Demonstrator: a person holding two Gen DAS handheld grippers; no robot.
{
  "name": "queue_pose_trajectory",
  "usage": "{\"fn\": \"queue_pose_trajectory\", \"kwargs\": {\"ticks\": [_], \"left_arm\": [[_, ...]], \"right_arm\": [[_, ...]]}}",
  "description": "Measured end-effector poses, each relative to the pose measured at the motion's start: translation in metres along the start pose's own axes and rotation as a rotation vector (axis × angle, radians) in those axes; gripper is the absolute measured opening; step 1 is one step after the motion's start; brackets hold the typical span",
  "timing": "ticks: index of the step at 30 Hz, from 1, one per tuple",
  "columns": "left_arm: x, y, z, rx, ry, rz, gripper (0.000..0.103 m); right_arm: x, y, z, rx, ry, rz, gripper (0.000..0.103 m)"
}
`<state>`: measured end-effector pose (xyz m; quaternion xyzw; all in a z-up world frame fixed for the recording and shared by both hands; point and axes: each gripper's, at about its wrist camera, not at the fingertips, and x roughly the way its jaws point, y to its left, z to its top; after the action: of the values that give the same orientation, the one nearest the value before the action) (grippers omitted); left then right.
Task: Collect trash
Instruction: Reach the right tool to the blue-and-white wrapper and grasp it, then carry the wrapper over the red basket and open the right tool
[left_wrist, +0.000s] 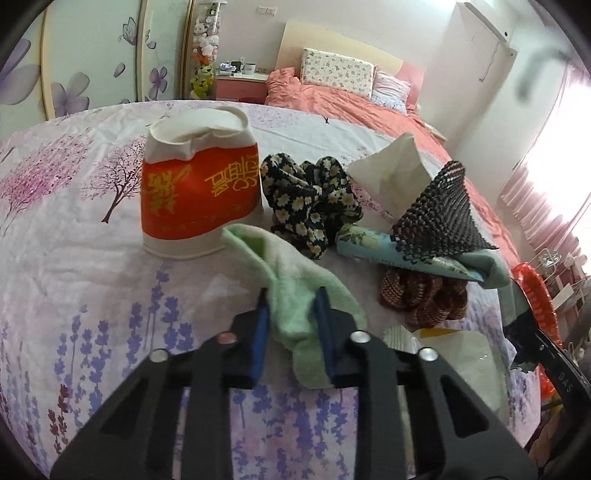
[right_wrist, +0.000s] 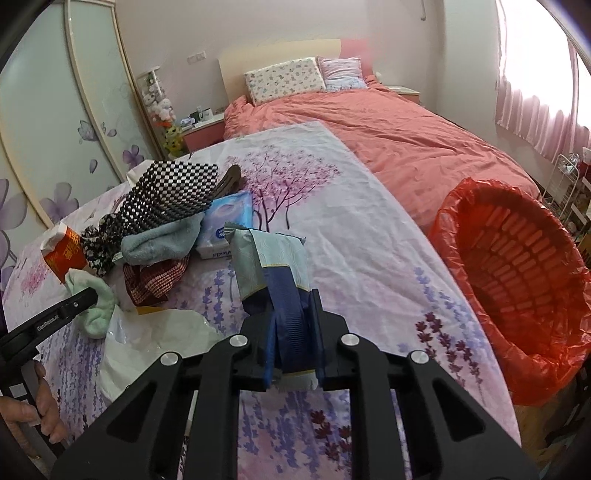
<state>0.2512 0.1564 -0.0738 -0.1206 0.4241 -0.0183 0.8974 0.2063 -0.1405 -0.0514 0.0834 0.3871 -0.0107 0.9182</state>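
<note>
Both tools clamped, bin waiting at the bed's right edge.

The left tool pinches a green cloth on the bed; the right tool grips a wrapper. The cloth may not be trash, and its loose folds could drag the crushed cup. Only the right view shows the red bin.
</note>
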Motion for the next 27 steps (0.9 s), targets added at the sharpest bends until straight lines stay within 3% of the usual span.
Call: {"fn": "queue_pose_trajectory", "kwargs": {"ticks": [1, 4, 13, 19, 27], "left_arm": [[-0.003, 0.000, -0.001, 0.001, -0.005, -0.005, 0.014], [-0.013, 0.001, -0.001, 0.009, -0.024, -0.007, 0.012], [-0.062, -0.022, 0.000, 0.064, -0.116, -0.025, 0.011], [-0.097, -0.066, 0.002, 0.124, -0.186, -0.076, 0.011], [-0.114, -0.143, 0.000, 0.229, -0.205, -0.198, 0.011]], "right_arm": [[-0.001, -0.001, 0.001, 0.002, -0.002, 0.000, 0.016], [-0.007, -0.005, 0.001, 0.012, -0.015, -0.001, 0.016], [-0.034, -0.019, 0.000, 0.020, -0.082, -0.002, 0.016], [-0.055, -0.035, 0.002, 0.034, -0.150, -0.025, 0.016], [-0.072, -0.071, 0.003, 0.105, -0.215, -0.085, 0.016]]}}
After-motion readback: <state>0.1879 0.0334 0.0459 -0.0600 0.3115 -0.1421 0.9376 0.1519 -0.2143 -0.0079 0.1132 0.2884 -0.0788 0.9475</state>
